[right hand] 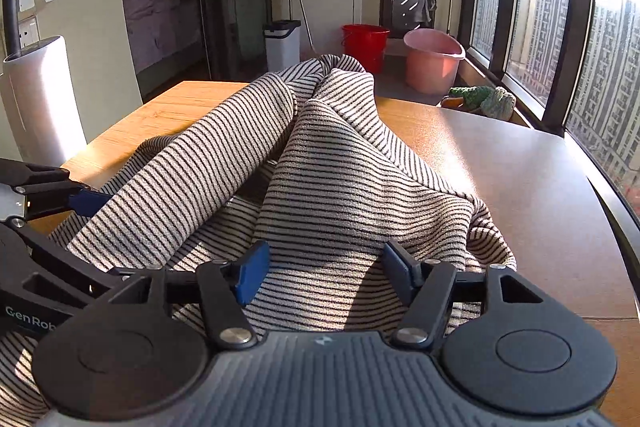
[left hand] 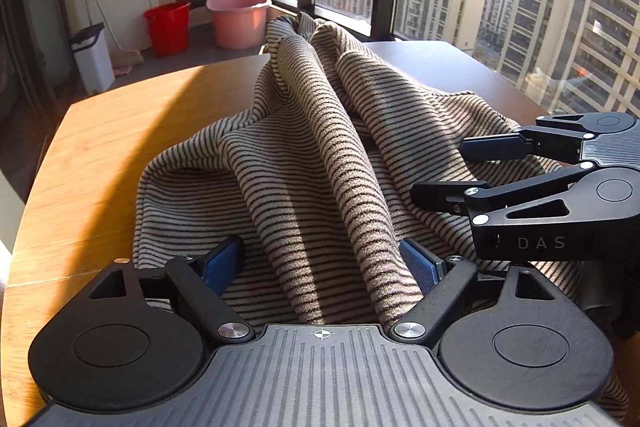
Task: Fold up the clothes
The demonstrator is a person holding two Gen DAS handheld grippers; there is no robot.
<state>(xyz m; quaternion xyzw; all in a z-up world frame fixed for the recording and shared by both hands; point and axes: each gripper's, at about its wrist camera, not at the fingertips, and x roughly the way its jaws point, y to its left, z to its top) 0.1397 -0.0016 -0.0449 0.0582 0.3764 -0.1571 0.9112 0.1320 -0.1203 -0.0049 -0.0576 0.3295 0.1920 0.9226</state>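
Barely started tbh: the striped top (left hand: 304, 163) sits bunched mid-bench (left hand: 100, 131), no fold yet, my left tongs (left hand: 328, 259) and right tongs (right hand: 324, 267) both open astride ridges at 6 o'clock.

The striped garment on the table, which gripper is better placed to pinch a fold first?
Probably the left gripper: a raised ridge of the striped garment runs between its open fingers. The right gripper straddles flatter cloth.
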